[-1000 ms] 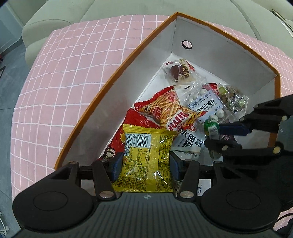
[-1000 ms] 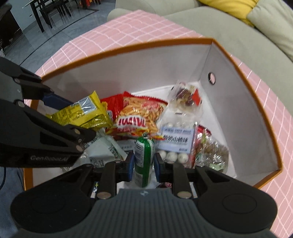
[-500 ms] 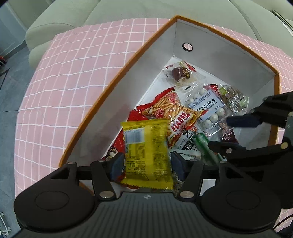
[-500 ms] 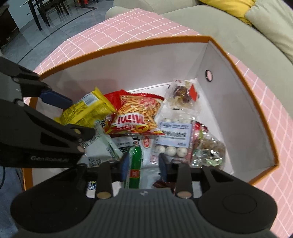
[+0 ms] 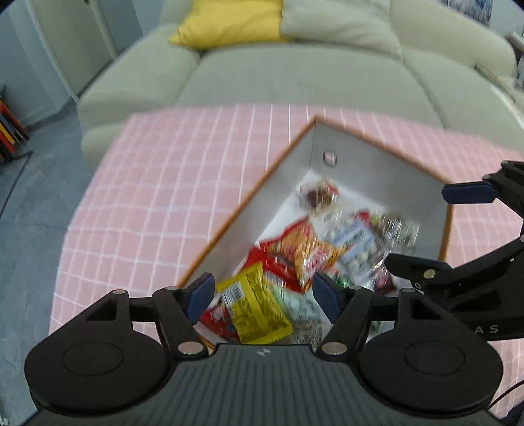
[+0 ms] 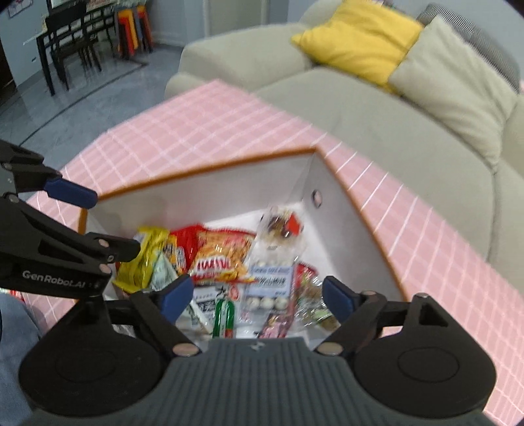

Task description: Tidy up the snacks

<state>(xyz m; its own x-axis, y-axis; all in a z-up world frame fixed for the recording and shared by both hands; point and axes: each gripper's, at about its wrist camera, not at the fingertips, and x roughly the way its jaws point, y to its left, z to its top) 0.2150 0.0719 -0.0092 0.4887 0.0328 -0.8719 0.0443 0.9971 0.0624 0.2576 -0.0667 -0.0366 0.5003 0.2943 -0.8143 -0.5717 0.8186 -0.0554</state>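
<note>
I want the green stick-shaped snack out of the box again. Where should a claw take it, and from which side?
Grip the green stick snack around its middle, coming straight down from above, probably with the right claw, which is open over it. It lies flat on other packets in the box, narrow and long, so close across its width.

You are working in a home living room. A pale green sofa (image 6: 376, 131) with a yellow cushion (image 6: 357, 39) and a beige cushion (image 6: 458, 95) stands just behind your bench (image 5: 170, 203), which wears a pink checked cloth. Beyond it lies a grey tiled floor (image 6: 82, 98), with a dark dining table and chairs (image 6: 68, 42) and stacked coloured stools (image 6: 132, 28) further back.
</note>
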